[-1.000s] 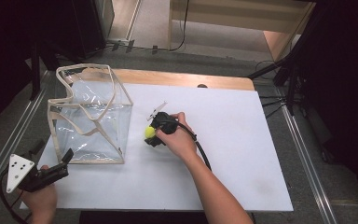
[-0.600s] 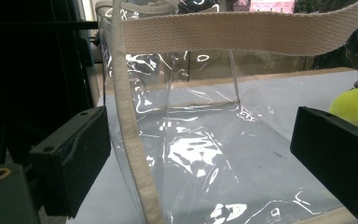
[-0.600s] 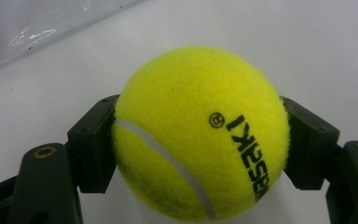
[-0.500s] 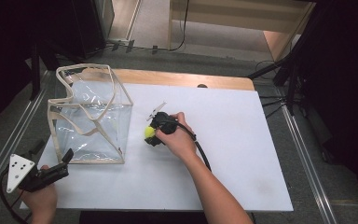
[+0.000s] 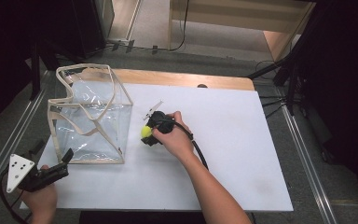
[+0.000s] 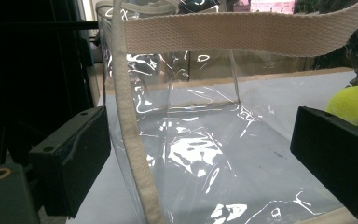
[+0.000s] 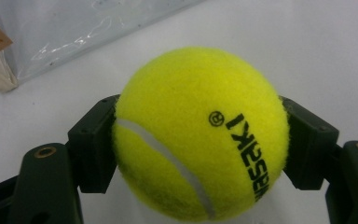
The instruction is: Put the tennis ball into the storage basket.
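My right gripper (image 5: 145,134) has the tennis ball (image 5: 146,131) pinched, one jaw pressed on each side of it; the jaws were closing within the last second and are now snug on the felt. In the right gripper view the ball (image 7: 200,133) sits squarely between the two pads, bulging above and in front of them, black lettering facing the camera, white table (image 7: 307,46) beyond the jaws. Past the jaws to the upper left is the bottom edge of the clear bag (image 7: 74,32).

My left gripper (image 5: 58,169) holds nothing, jaws spread wide. In the left gripper view the bag's near corner (image 6: 135,154) with its cream trim stands in the gap between the jaws, closer to the left one; I can't tell if it touches. The cream strap (image 6: 242,32) runs across above the jaws. The ball (image 6: 352,103) peeks just over the right jaw, farther off.

From above, the ball is just beside the bag's (image 5: 93,116) right wall, on the table (image 5: 242,140).
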`<state>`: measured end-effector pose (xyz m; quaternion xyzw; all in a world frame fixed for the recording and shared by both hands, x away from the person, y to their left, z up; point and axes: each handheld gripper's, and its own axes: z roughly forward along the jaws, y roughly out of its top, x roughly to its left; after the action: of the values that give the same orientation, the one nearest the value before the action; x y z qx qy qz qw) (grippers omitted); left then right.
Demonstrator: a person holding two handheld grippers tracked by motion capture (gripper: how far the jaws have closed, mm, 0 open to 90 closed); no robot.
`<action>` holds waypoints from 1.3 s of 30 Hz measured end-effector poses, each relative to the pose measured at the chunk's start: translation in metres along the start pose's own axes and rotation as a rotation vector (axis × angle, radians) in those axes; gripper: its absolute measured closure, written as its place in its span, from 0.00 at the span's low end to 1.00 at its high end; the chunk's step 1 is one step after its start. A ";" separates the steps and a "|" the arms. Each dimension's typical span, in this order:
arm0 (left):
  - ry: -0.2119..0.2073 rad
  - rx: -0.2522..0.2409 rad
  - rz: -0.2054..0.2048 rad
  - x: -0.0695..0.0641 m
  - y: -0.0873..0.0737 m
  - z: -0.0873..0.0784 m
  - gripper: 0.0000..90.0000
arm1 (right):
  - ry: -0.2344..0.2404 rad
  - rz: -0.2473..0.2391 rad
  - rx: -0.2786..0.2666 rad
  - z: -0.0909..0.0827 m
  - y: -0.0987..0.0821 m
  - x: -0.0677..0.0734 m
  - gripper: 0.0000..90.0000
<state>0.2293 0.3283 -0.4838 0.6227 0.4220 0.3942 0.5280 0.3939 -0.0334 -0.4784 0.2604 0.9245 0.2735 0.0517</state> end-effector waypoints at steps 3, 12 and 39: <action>0.003 -0.002 -0.003 0.000 0.000 0.000 0.06 | 0.006 -0.005 -0.003 0.000 0.004 0.002 0.26; 0.003 -0.002 -0.005 0.000 0.000 0.000 0.06 | 0.033 -0.038 -0.027 0.001 0.017 0.006 0.26; 0.002 -0.005 -0.008 0.000 0.000 0.000 0.06 | 0.093 -0.088 -0.086 -0.023 0.047 0.020 0.26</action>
<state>0.2290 0.3283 -0.4836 0.6194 0.4240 0.3939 0.5304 0.3925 -0.0011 -0.4333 0.2043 0.9238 0.3222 0.0318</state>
